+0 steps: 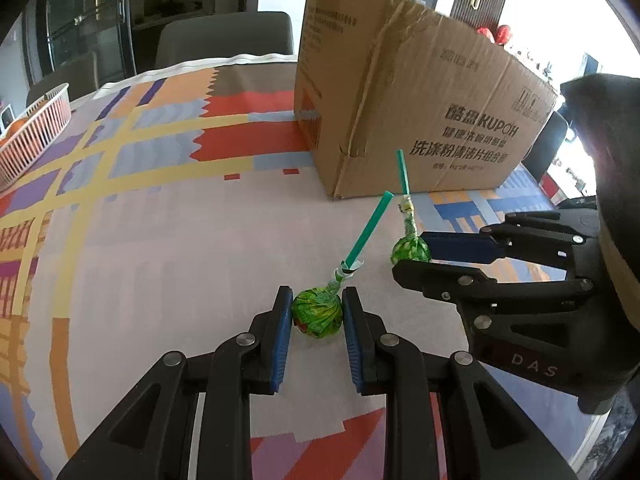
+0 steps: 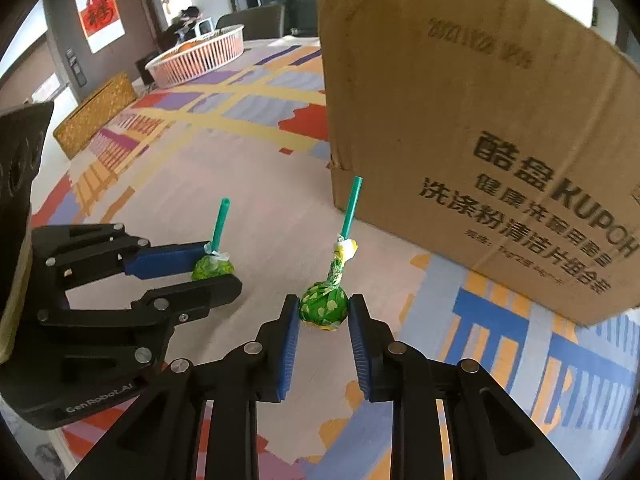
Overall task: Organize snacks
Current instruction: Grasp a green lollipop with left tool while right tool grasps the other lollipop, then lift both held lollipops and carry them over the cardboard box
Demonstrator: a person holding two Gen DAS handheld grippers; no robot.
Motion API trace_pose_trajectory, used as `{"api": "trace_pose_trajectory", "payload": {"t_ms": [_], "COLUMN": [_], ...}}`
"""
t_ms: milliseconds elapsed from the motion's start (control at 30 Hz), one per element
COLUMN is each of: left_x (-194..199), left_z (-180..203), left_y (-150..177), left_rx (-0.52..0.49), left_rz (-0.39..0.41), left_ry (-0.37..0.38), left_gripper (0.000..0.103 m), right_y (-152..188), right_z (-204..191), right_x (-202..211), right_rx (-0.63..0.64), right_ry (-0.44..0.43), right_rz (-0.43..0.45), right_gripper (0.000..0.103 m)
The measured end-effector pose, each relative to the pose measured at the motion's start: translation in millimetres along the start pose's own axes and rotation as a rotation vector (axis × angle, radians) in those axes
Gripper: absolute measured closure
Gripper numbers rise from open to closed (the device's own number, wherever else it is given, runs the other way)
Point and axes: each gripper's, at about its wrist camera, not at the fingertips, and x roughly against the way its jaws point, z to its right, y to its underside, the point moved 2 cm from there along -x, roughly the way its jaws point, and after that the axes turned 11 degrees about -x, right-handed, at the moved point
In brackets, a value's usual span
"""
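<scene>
Both lollipops sit just before the cardboard box (image 1: 420, 92). Left gripper (image 1: 316, 312) pinches the near lollipop (image 1: 317, 315); right gripper (image 2: 324, 312) pinches the other lollipop (image 2: 323, 307). Best to lift straight, sticks upright, clearing the box rim.

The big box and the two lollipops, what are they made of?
Box: brown corrugated cardboard, matte, creased, with a torn edge. Left lollipop and right lollipop: crinkly green wrappers, glossy, probably plastic film; smooth green sticks, hollow at the tip, likely plastic.

Crinkly glossy wrappers on both lollipops (image 1: 317, 316) (image 2: 324, 308), matt creased cardboard box (image 1: 420, 120), printed cloth tablecloth (image 1: 160, 220).
</scene>
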Motion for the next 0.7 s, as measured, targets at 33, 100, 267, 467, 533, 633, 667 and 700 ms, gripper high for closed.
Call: {"api": "trace_pose_trajectory", "payload": {"t_ms": [33, 100, 267, 467, 533, 633, 667, 700], "left_x": [4, 12, 37, 71, 81, 96, 101, 106], "left_z": [1, 4, 14, 29, 35, 45, 48, 51], "left_y": [0, -1, -8, -24, -31, -42, -46, -49], "left_rx": [0.008, 0.014, 0.010, 0.021, 0.017, 0.010, 0.008, 0.006], "left_rz": [0.003, 0.017, 0.069, 0.129, 0.144, 0.168, 0.176, 0.184], "left_ry": [-0.005, -0.003, -0.035, -0.060, -0.065, -0.065, -0.063, -0.066], "left_gripper": [0.078, 0.078, 0.077, 0.077, 0.077, 0.077, 0.077, 0.077], "right_y": [1, 3, 9, 12, 12, 12, 12, 11], "right_z": [0, 1, 7, 14, 18, 24, 25, 27], "right_x": [3, 10, 33, 70, 88, 111, 119, 128], "right_rx": [-0.008, -0.040, -0.099, -0.163, -0.194, -0.224, -0.232, -0.240], "right_ry": [0.000, -0.003, -0.011, -0.008, -0.003, -0.001, 0.004, 0.008], "right_rz": [0.008, 0.025, 0.074, 0.149, 0.182, 0.234, 0.252, 0.271], "right_gripper": [0.077, 0.077, 0.077, 0.077, 0.077, 0.077, 0.077, 0.077]}}
